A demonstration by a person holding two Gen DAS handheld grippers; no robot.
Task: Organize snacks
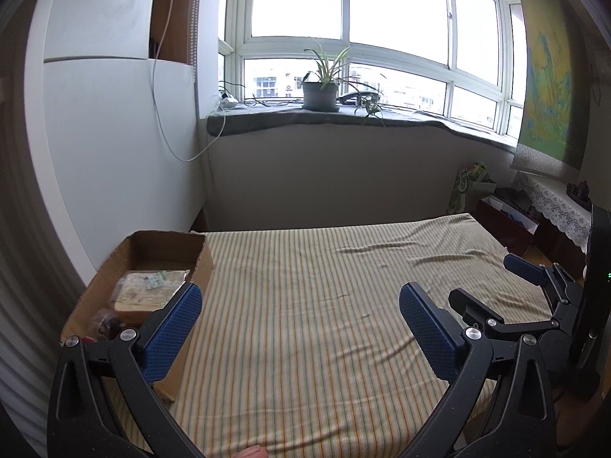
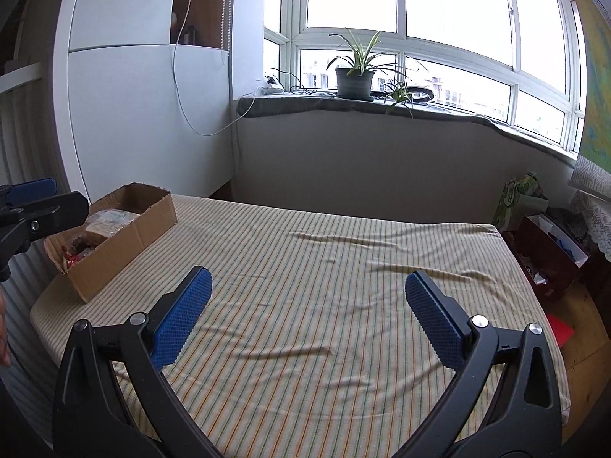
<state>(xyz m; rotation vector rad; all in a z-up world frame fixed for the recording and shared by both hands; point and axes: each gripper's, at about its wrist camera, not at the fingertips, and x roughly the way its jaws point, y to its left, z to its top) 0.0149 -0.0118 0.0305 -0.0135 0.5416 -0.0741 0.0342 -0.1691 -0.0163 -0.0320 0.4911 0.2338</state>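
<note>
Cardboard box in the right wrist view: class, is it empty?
No, the cardboard box on the striped cloth holds wrapped snack packets.

The cardboard box (image 1: 168,252) hides its lower contents behind its wall, and the wrapped snack packets (image 2: 109,221) carry unreadable labels.

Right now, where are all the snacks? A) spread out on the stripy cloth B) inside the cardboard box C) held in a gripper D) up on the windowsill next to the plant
B: the wrapped snacks lie inside the cardboard box at the left of the striped cloth, and both the left gripper and the right gripper are open and empty.
</note>
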